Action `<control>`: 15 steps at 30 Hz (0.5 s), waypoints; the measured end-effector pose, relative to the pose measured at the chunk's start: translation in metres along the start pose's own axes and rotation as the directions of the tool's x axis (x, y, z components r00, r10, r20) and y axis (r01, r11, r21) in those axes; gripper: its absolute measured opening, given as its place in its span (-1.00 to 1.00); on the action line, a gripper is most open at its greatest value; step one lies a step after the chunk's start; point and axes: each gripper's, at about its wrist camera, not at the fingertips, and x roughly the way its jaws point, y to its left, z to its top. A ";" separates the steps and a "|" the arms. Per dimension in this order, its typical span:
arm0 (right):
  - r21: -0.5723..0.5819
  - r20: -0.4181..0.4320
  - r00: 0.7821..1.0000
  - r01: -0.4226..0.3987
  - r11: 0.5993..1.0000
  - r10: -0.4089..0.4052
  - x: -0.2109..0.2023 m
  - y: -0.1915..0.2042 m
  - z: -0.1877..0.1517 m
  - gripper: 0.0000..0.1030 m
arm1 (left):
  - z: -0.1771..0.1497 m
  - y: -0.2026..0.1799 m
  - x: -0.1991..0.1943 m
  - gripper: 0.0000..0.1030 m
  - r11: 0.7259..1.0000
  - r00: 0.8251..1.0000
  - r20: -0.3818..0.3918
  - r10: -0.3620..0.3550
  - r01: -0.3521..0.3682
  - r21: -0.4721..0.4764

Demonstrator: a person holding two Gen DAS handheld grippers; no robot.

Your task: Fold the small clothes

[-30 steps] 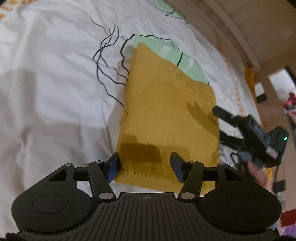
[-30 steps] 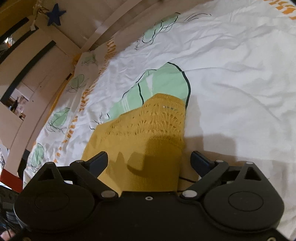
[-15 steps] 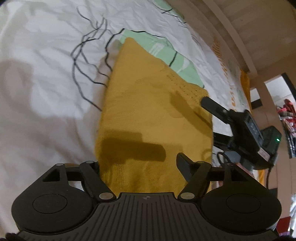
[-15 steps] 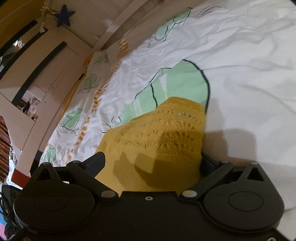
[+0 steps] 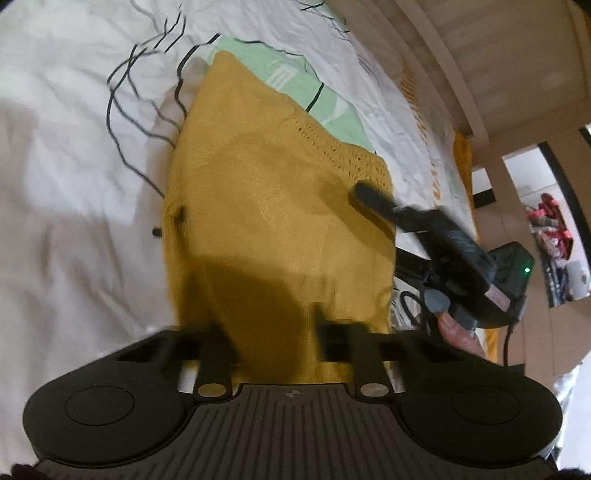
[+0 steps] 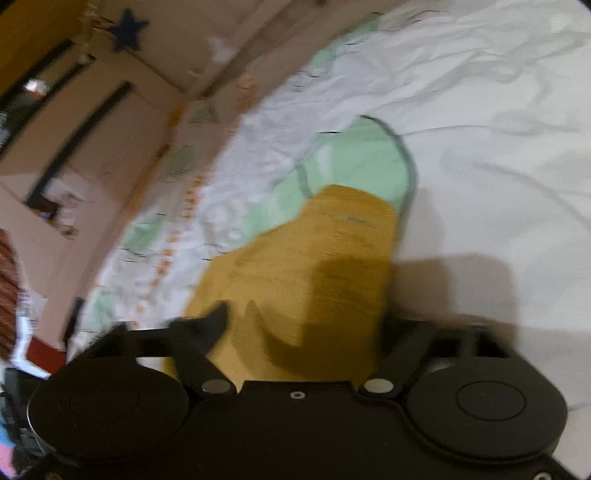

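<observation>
A mustard-yellow knitted garment [image 5: 273, 206] lies flat on the white printed bed sheet [image 5: 74, 184]. My left gripper [image 5: 273, 338] is at the garment's near edge. Its jaws are closing with the cloth between them, and a gap still shows between the blurred fingers. My right gripper [image 5: 380, 225] reaches in from the right over the garment's right edge. From the right wrist the same garment [image 6: 314, 254] runs away from my right gripper [image 6: 303, 321], whose jaws are closing with the cloth between them and stand well apart. A person's hand [image 5: 456, 330] holds the right gripper.
The sheet carries a green patch [image 6: 354, 155], black line drawings [image 5: 147, 92] and orange marks. A wooden bed rail [image 5: 461, 74] runs along the far side. A doorway [image 5: 546, 229] opens at the right. A blue star [image 6: 127, 31] hangs on wooden furniture.
Both grippers' jaws opened wide around the garment's edge and have since narrowed over it. The right gripper slid further onto the cloth. The right wrist view is now blurred by motion.
</observation>
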 end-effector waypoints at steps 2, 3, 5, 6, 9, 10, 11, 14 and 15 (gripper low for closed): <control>0.017 -0.013 0.999 0.030 0.999 -0.030 -0.004 -0.001 0.001 -0.02 | -0.002 -0.003 -0.001 -0.75 1.000 1.000 0.002 -0.005 0.005 0.017; 0.030 -0.012 1.000 0.025 0.999 -0.024 -0.009 -0.001 0.001 -0.04 | -0.004 -0.007 -0.003 -0.75 0.999 1.000 0.010 0.000 0.000 0.042; 0.024 -0.007 1.000 0.025 0.999 -0.025 -0.020 0.006 0.000 -0.07 | -0.008 -0.013 -0.008 -0.76 0.997 1.000 0.011 -0.020 0.019 0.074; 0.018 -0.009 1.000 0.029 0.999 -0.029 -0.026 0.010 -0.002 -0.08 | -0.011 -0.016 -0.010 -0.76 0.996 0.999 0.007 -0.033 0.032 0.078; 0.016 -0.018 0.999 0.032 0.999 -0.032 -0.044 0.019 -0.009 -0.09 | -0.025 -0.022 -0.018 -0.76 0.994 0.998 -0.010 -0.065 0.066 0.084; 0.016 -0.023 0.999 0.033 0.999 -0.032 -0.050 0.021 -0.013 -0.09 | -0.031 -0.024 -0.022 -0.76 0.994 0.997 -0.017 -0.072 0.073 0.085; 0.013 -0.031 0.999 0.036 0.999 -0.036 -0.057 0.023 -0.018 -0.09 | -0.037 -0.026 -0.024 -0.76 0.993 0.996 -0.021 -0.083 0.085 0.086; 0.012 -0.056 0.998 0.042 0.999 -0.042 -0.078 0.027 -0.037 -0.09 | -0.063 -0.032 -0.033 -0.76 0.989 0.993 -0.038 -0.111 0.114 0.091; 0.020 -0.063 0.997 0.041 0.999 -0.039 -0.086 0.026 -0.044 -0.09 | -0.069 -0.035 -0.035 -0.76 0.988 0.992 -0.045 -0.116 0.120 0.092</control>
